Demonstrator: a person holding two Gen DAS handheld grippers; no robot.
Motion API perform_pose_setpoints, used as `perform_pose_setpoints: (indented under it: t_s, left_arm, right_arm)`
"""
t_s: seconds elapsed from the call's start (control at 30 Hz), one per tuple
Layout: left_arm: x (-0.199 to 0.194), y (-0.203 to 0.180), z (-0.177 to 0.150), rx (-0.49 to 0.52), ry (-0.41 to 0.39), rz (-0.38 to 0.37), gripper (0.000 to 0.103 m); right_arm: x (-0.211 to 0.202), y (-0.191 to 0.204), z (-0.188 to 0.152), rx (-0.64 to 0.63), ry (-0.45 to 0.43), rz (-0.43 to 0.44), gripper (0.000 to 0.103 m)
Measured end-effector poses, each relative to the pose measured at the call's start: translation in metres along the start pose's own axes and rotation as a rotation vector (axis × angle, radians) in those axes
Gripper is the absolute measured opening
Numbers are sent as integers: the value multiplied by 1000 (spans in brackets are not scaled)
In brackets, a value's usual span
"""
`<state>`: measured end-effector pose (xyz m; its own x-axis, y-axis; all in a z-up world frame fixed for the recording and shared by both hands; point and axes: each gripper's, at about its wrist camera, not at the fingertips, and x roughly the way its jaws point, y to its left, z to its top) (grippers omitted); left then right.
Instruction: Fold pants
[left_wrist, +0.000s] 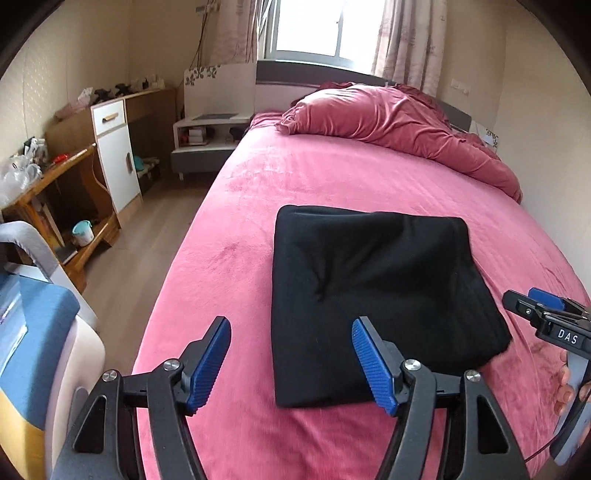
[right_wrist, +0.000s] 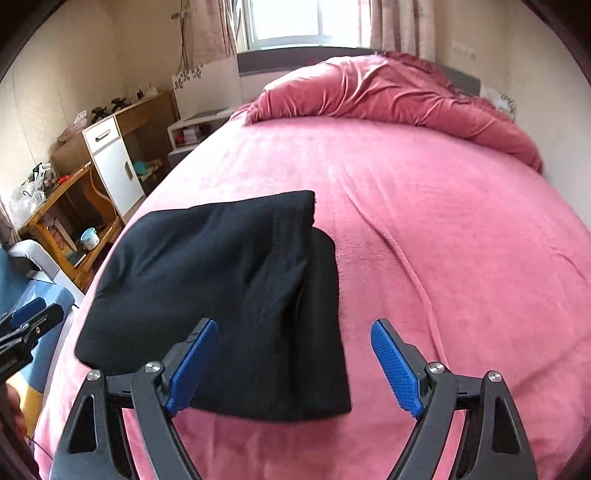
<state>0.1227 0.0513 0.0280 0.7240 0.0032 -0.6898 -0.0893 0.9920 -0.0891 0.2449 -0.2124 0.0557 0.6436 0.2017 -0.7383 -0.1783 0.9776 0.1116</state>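
pants (left_wrist: 373, 295) look soft and limp, so we'd pinch a folded edge; left gripper (left_wrist: 291, 365) and right gripper (right_wrist: 293, 369) hang released, empty.

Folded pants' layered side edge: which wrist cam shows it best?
Right wrist view. The black pants show their stacked layers and a stitched seam along the right edge, near the open right gripper. In the left wrist view the pants read as one flat dark rectangle on the pink bedspread, with the layers indistinct.
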Motion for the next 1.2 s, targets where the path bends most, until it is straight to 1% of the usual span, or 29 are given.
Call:
perform_pose_setpoints:
  t_s: [0.07, 0.17, 0.3, 0.43, 0.57, 0.63, 0.83, 0.93, 1.2]
  left_arm:
    - [-13, -1, -10, 3, -5, -2, 70]
    - [-29, -5, -22, 9, -12, 3, 70]
    - [-47, -9, -40, 17, -17, 12, 70]
    - [-62, -10, -55, 12, -22, 16, 70]
    - [-73, -12, -65, 16, -27, 29, 70]
    - [-79, -13, -70, 16, -33, 37, 70]
    - [-90, -15, -80, 17, -33, 22, 70]
    - [-94, -16, -82, 13, -40, 13, 70]
    - [-101, -19, -82, 17, -57, 31, 70]
  right_arm:
    - [-14, -5, -15, 10, -5, 3, 86]
    - [-31, 11, -34, 14, -5, -4, 86]
    - [-46, 19, -64, 7, 7, -16, 86]
    - [-53, 35, -81, -12, 8, -34, 86]
    - [-62, 41, -92, 3, 9, -37, 86]
    - [-68, 45, -97, -2, 0, -56, 86]
    - [-80, 51, -107, -7, -8, -92, 86]
    - [-86, 52, -109, -13, -14, -103, 86]
    - [-99, 55, -113, -25, -38, -119, 87]
